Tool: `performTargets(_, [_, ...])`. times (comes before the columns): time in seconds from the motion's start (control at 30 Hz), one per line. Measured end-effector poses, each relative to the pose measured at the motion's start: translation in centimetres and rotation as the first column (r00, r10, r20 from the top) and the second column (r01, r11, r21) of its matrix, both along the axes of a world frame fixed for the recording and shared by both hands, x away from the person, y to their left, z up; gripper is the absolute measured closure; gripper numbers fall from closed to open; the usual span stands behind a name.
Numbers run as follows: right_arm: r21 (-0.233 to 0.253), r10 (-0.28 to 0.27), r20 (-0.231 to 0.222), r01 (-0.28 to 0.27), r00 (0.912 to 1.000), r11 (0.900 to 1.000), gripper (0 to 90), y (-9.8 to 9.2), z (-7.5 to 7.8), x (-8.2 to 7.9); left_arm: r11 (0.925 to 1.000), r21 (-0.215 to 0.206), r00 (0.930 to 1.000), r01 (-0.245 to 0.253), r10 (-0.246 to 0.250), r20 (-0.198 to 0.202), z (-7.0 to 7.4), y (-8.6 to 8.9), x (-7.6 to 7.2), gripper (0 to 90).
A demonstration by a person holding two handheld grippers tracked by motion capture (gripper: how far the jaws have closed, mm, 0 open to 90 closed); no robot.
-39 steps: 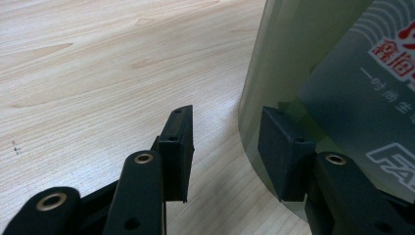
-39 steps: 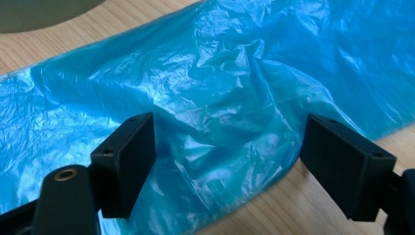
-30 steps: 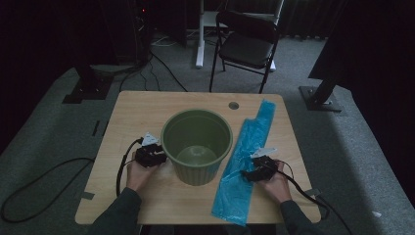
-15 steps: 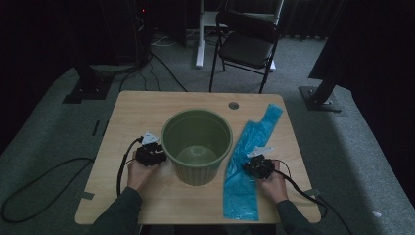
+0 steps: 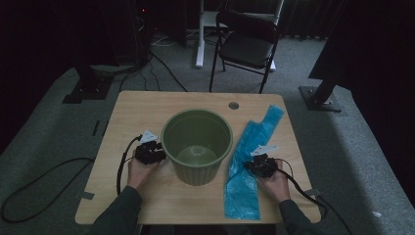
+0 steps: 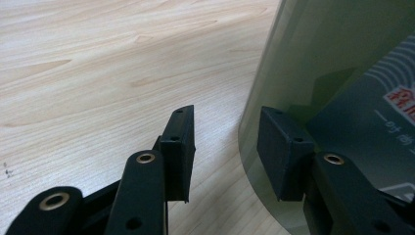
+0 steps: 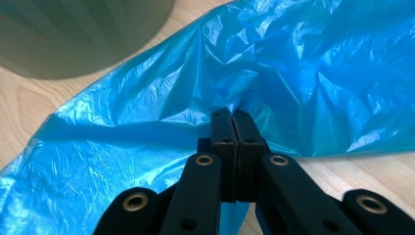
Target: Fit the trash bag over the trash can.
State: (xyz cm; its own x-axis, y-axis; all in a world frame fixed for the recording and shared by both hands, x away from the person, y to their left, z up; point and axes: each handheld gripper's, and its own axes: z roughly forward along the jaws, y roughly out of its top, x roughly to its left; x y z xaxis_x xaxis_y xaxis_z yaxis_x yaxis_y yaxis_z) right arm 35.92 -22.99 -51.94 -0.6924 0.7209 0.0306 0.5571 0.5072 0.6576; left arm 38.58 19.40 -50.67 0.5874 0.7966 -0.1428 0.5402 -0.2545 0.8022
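An empty green bin (image 5: 196, 145) stands upright in the middle of the wooden table (image 5: 147, 110). A long blue plastic bag (image 5: 252, 156) lies flat to its right, running from the front edge toward the back right. My right gripper (image 5: 254, 166) sits on the bag's middle; in the right gripper view its jaws are shut on a pinched fold of the blue bag (image 7: 274, 73) at the right gripper (image 7: 233, 115). My left gripper (image 5: 155, 154) rests at the bin's left side. There the left gripper (image 6: 227, 142) is open, one jaw beside the bin wall (image 6: 333, 68).
A round cable hole (image 5: 233, 105) lies in the table's back right. A black folding chair (image 5: 247, 46) stands behind the table. Cables trail from both grippers off the front corners, and more cables run over the grey carpet on the left.
My right gripper has slid left onto the bag and pinched it, bunching the bag's middle toward the bin. The left gripper has stayed by the bin.
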Motion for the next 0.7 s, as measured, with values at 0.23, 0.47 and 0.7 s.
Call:
performTargets(0.23, [0.035, 0.007, 0.026, -0.008, 0.9996, 0.999, 89.8, -0.4, 0.7, -0.2, 0.9997, 0.0, 0.9996, 0.024, -0.024, 0.012, 0.1, -0.2, -0.1, 59.3])
performTargets(0.47, [0.049, 0.014, 0.055, -0.016, 0.9984, 0.999, 89.7, -0.9, 1.3, -0.3, 0.9979, 0.004, 0.9977, 0.064, -0.064, 0.023, 0.3, -0.7, -0.5, 59.5])
performTargets(0.7, [0.08, 0.034, 0.084, -0.041, 0.9959, 0.996, 89.6, -1.6, 2.1, -0.4, 0.9957, 0.006, 0.9955, 0.092, -0.092, 0.02, 0.4, -0.9, -0.7, 60.5])
